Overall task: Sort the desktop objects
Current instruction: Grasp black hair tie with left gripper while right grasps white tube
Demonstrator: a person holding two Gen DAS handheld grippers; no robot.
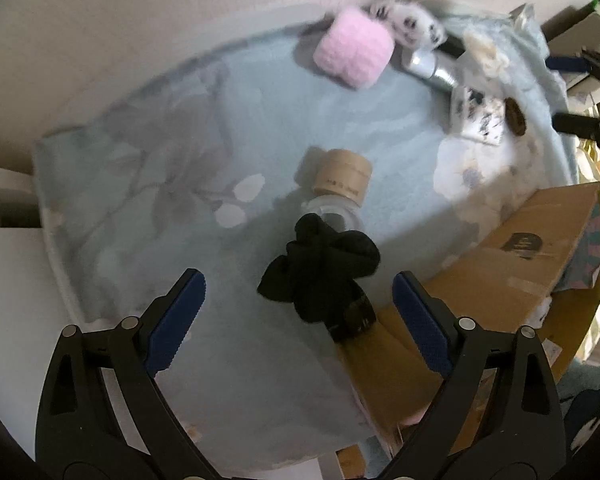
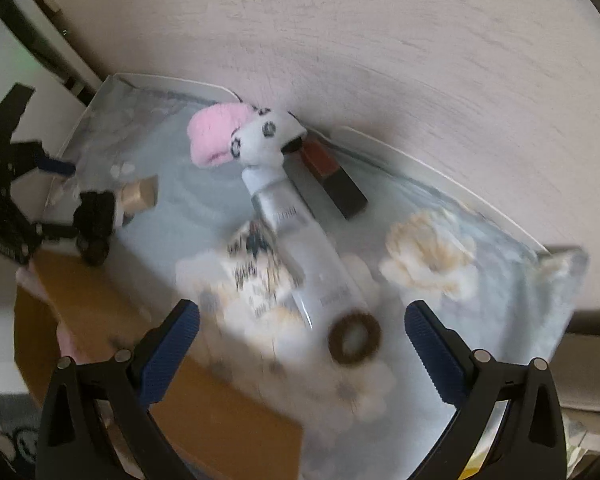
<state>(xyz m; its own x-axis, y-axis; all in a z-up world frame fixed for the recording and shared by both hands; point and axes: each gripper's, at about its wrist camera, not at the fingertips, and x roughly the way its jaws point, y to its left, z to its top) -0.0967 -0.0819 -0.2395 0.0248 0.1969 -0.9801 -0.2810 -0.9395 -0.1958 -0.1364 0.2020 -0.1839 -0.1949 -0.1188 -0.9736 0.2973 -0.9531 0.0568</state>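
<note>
My left gripper (image 1: 298, 312) is open and empty, its jaws either side of a black sock bundle (image 1: 320, 264) that lies against a clear jar with a tan lid (image 1: 342, 176). My right gripper (image 2: 302, 344) is open and empty above a brown hair ring (image 2: 355, 338), a silver tube (image 2: 300, 240) and a spotted white packet (image 2: 256, 260). A pink fluffy roll (image 1: 354, 52) and a white spotted sock (image 1: 412, 24) lie at the far edge. A dark red box (image 2: 334, 178) lies by the wall.
A blue flowered cloth (image 1: 160, 168) covers the round table. A cardboard box (image 1: 500, 272) stands at the table's near right edge. A pale wall (image 2: 380, 40) runs behind the table. The right gripper shows at the right edge of the left wrist view (image 1: 588, 92).
</note>
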